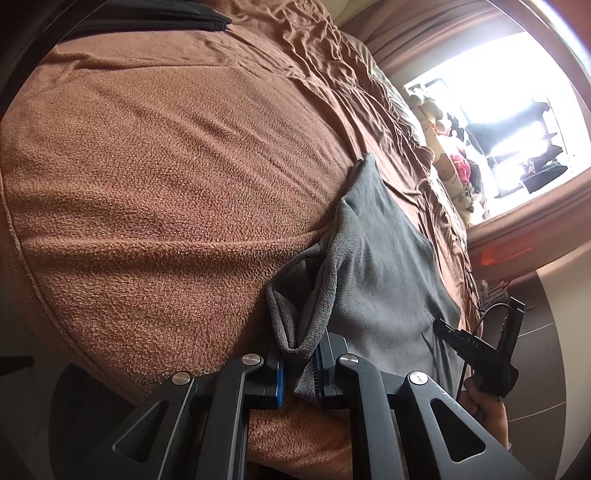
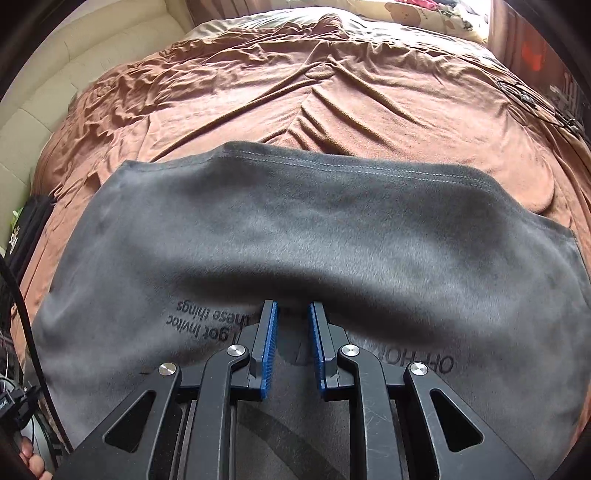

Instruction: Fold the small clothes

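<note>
Left wrist view: The left gripper [image 1: 300, 373], a black two-finger unit with blue ribbed pads, is closed down to a narrow gap with a bunched edge of the grey fleece-like garment [image 1: 380, 266] pinched between the pads. The gripped fabric forms a small open loop just ahead of the fingertips. From that point the garment extends away to the right across the brown fleece blanket [image 1: 166, 192] that covers the bed. Beyond the blanket lies a wrinkled brown bedsheet [image 1: 332, 85]. A folded black cloth [image 1: 155, 18] rests at the far top-left edge of the bed. The right gripper [image 1: 480, 350] appears at the right edge of the garment, held in the person's hand [image 1: 484, 402]; its finger spacing cannot be determined from this view. A bright window [image 1: 509, 122] occupies the upper right.

Right wrist view: The right gripper [image 2: 292, 347] is positioned low over the near portion of the grey garment [image 2: 295, 229]. Its blue pads [image 2: 267, 350] stand apart at a moderate gap, and a raised fold of the garment lies directly at the fingertips. The tips are hidden under that fold, so whether fabric is clamped cannot be determined. The garment is spread flat on the brown blanket [image 2: 369, 103], with its stitched hem [image 2: 332, 164] on the far side. Dark printed lettering [image 2: 207, 321] is visible, upside down, on the lower layer on both sides of the fingers. A cream padded headboard [image 2: 74, 74] borders the bed at the upper left.
</note>
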Available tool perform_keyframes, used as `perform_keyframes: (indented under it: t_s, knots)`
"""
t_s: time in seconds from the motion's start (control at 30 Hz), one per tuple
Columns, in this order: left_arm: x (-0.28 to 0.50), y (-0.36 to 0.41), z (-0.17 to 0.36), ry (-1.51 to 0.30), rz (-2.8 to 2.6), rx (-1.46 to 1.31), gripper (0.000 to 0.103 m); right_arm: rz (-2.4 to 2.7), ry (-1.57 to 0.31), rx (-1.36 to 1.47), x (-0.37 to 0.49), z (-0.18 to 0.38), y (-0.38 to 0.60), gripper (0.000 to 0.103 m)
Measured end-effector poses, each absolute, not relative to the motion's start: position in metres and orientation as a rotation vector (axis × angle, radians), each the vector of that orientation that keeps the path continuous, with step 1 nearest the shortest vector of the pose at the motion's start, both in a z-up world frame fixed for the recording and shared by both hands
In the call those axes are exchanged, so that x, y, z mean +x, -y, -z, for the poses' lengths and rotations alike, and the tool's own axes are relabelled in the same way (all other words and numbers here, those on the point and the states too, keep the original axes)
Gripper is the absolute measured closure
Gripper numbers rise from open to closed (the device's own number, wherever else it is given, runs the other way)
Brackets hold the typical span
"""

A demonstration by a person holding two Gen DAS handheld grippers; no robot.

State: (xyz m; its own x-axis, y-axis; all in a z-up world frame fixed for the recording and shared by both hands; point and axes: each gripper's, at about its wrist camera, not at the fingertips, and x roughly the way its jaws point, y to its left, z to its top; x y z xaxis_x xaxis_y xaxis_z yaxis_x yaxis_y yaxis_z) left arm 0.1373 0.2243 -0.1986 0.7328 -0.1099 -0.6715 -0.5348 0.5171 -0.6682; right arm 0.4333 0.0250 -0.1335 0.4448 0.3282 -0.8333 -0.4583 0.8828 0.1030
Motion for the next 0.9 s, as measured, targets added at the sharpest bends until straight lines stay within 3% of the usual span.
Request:
perform_keyframes:
  t_s: [0.9]
  knots:
    - [0.132, -0.224, 0.204, -0.709, -0.306, -1.051, 0.091, -0.406, -1.079, -0.054, 0.526, 0.136, -0.05, 0.091]
